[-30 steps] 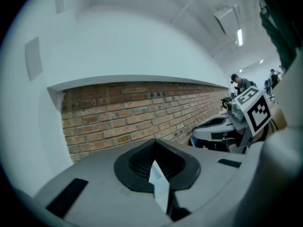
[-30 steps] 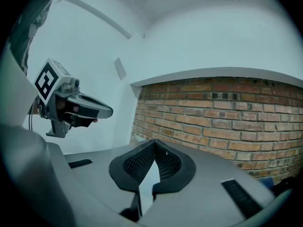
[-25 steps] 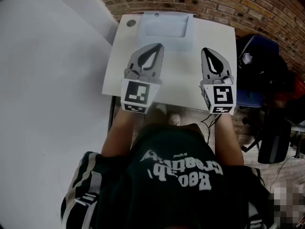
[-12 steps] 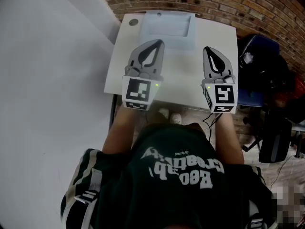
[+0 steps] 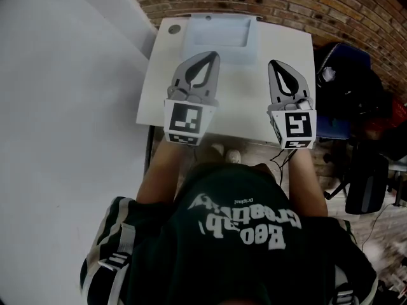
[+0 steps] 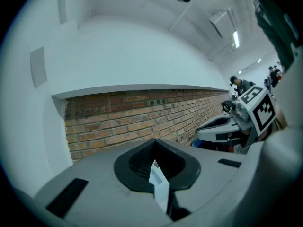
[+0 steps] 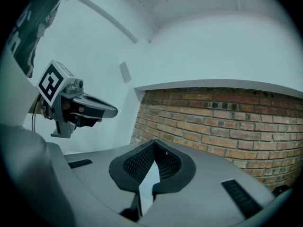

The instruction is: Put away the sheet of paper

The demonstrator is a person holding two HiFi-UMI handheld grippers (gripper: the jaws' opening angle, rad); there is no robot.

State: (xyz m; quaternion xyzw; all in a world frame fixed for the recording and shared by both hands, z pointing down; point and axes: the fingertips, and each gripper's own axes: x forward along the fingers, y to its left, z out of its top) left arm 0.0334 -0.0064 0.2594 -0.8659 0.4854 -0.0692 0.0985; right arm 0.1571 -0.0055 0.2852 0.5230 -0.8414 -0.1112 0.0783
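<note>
A pale rectangular sheet or flat holder lies at the far end of the white table, by the brick wall; I cannot tell paper from holder. My left gripper hangs over the table's near left half, shut, with nothing between its jaws. My right gripper hangs level with it at the right, also shut and empty. Both stop short of the pale rectangle. The left gripper view shows its closed tips aimed at the wall, as does the right gripper view. The table is hidden in both gripper views.
A small round fitting sits in the table's far left corner. A brick wall runs behind the table. Dark bags and a blue chair crowd the floor at the right. A white wall panel fills the left.
Almost nothing: both grippers stay shut in the same place over the table, with only a slight sway of the view.
</note>
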